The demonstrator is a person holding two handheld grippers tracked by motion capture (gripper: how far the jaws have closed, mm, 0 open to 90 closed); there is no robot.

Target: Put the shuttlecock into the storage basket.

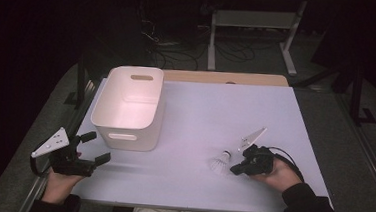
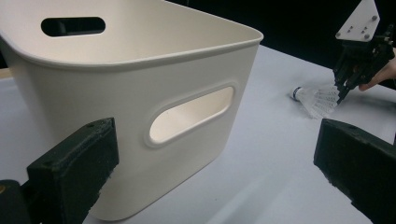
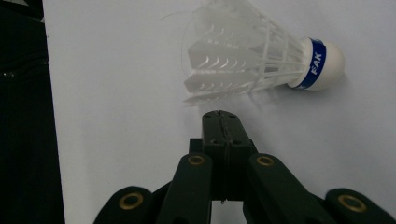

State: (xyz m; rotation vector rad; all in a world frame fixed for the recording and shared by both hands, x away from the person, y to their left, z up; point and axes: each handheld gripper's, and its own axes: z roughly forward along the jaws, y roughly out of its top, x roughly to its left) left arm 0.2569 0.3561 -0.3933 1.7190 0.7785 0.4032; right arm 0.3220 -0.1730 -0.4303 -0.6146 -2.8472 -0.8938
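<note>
Your right gripper (image 3: 219, 114) is pressed fully closed on nothing, its tip just short of the shuttlecock (image 3: 261, 56), which lies on its side on the table (image 3: 116, 93). Your left gripper (image 1: 90, 149) stands wide open beside the white bin (image 1: 128, 107), well apart from the shuttlecock.

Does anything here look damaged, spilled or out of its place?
Mostly no. The white bin stands upright on the table. The shuttlecock lies on its side just ahead of the shut right tool, not held. Its skirt edge looks slightly frayed, with a thin loose strand at the top. The left tool is open.
</note>
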